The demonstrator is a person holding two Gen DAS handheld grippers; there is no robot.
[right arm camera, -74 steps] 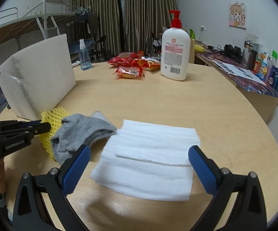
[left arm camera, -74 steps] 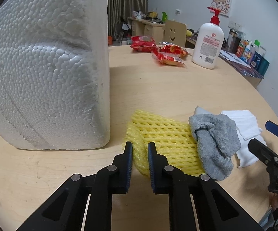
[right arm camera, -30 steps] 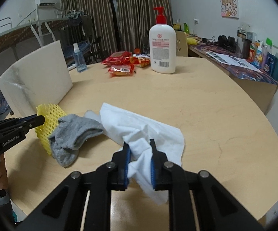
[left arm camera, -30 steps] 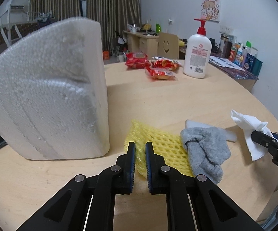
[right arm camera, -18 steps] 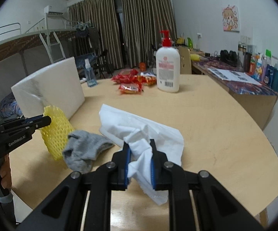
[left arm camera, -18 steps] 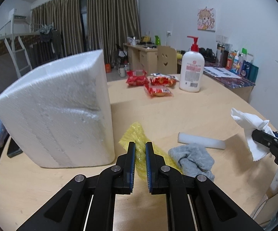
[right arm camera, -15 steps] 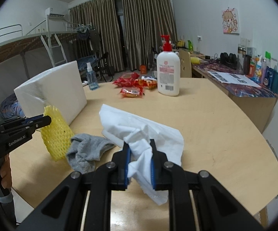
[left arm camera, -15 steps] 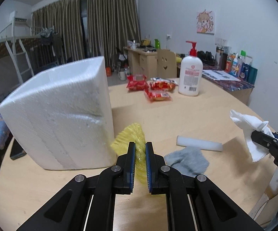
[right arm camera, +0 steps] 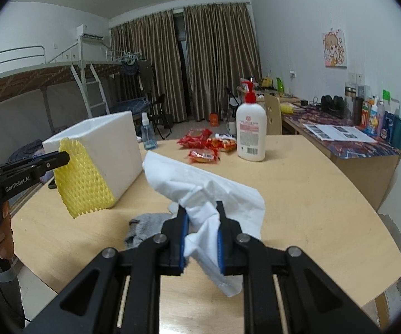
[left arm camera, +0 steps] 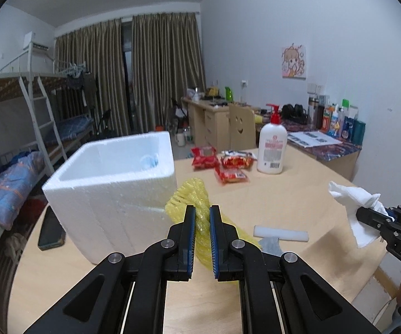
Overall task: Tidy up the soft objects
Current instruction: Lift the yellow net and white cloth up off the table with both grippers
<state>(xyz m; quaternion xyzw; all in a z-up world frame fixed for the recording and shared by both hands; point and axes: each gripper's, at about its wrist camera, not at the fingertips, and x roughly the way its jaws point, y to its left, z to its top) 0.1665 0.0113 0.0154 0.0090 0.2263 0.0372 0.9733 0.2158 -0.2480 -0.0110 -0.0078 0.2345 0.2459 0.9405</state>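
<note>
My left gripper (left arm camera: 202,208) is shut on a yellow foam net (left arm camera: 192,194), which hangs off the table beside the open white foam box (left arm camera: 117,167). From the right wrist view the yellow foam net (right arm camera: 85,183) dangles from the left gripper (right arm camera: 64,157) in front of the foam box (right arm camera: 114,144). My right gripper (right arm camera: 200,206) is shut on a crumpled white cloth (right arm camera: 208,192), lifted above the table. The white cloth (left arm camera: 359,211) and right gripper (left arm camera: 367,214) show at the right of the left wrist view. A grey sock (right arm camera: 147,225) lies on the table below.
A white foam strip (left arm camera: 281,233) lies on the round wooden table (right arm camera: 311,189). Red snack packets (left arm camera: 222,164) and a white pump bottle (left arm camera: 271,150) stand further back. A dark phone (left arm camera: 51,231) lies left of the box. A small spray bottle (right arm camera: 146,136) stands behind it.
Both grippers rose with their loads. The yellow net came fully off the table, the grey sock slid off it, and the box's open top came into view.
</note>
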